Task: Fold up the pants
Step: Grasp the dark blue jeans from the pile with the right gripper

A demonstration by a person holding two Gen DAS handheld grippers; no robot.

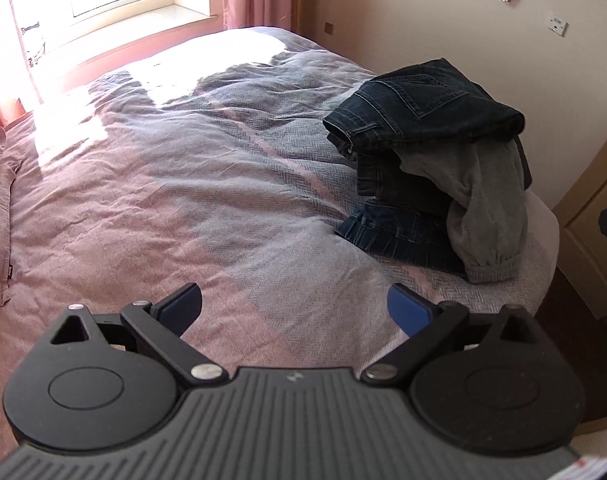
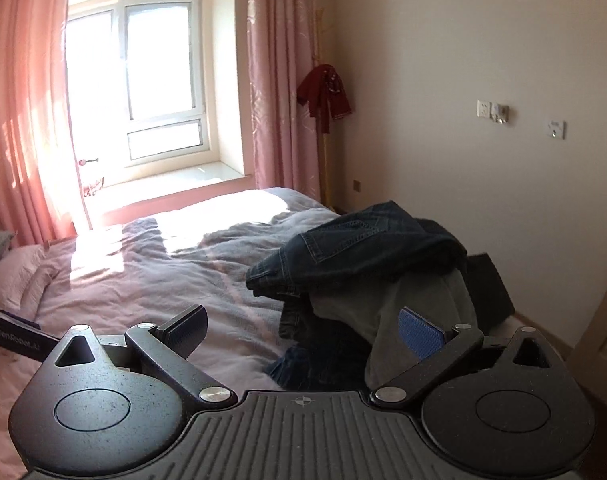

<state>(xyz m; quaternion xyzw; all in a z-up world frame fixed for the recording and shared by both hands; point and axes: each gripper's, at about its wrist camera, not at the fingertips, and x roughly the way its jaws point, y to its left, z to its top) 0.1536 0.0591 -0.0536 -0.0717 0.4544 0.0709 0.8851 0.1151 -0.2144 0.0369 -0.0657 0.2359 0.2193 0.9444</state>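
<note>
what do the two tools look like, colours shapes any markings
Both look alike: the left tool and right tool have a matte black ribbed body, two round black discs at the sides, black linkage arms with silver pivot pins, and blue textured pads on the fingers. A small crosshair mark sits at the centre of each body's top edge. No cables or sleeves show.

"GenRobot.AI" is printed in pale letters on the dark device edge point(image 2: 13, 335) at lower left.
</note>
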